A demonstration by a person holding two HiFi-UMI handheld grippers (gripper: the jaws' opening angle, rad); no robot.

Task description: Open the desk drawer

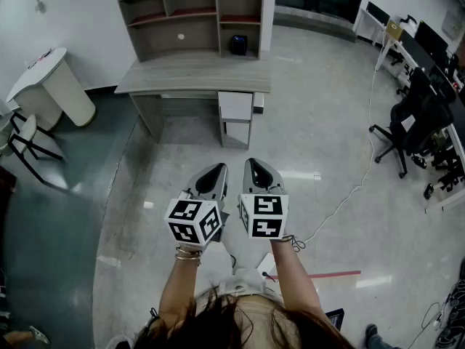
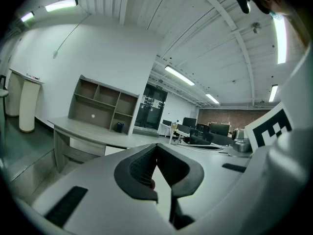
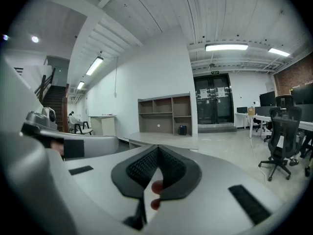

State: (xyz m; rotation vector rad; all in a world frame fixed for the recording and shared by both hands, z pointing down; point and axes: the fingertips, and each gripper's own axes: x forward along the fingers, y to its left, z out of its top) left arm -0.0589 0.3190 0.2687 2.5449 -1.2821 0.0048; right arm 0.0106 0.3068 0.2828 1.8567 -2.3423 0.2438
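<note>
A grey desk point(image 1: 192, 77) with a shelf hutch point(image 1: 190, 13) stands against the far wall, some way ahead of me. Its white drawer stack point(image 1: 235, 106) sits under the right end, all fronts closed. My left gripper point(image 1: 213, 173) and right gripper point(image 1: 256, 169) are held side by side over the floor, well short of the desk. Both are shut with nothing between the jaws. The left gripper view shows its closed jaws point(image 2: 157, 147) with the desk point(image 2: 88, 131) far off at left. In the right gripper view the closed jaws point(image 3: 157, 151) point toward the desk point(image 3: 161, 140).
A white pedestal table point(image 1: 51, 86) and a folding chair point(image 1: 25, 142) stand at the left. A black office chair point(image 1: 407, 126) and workstations fill the right side. A white cable point(image 1: 349, 195) and a red tape strip point(image 1: 327, 274) lie on the glossy floor.
</note>
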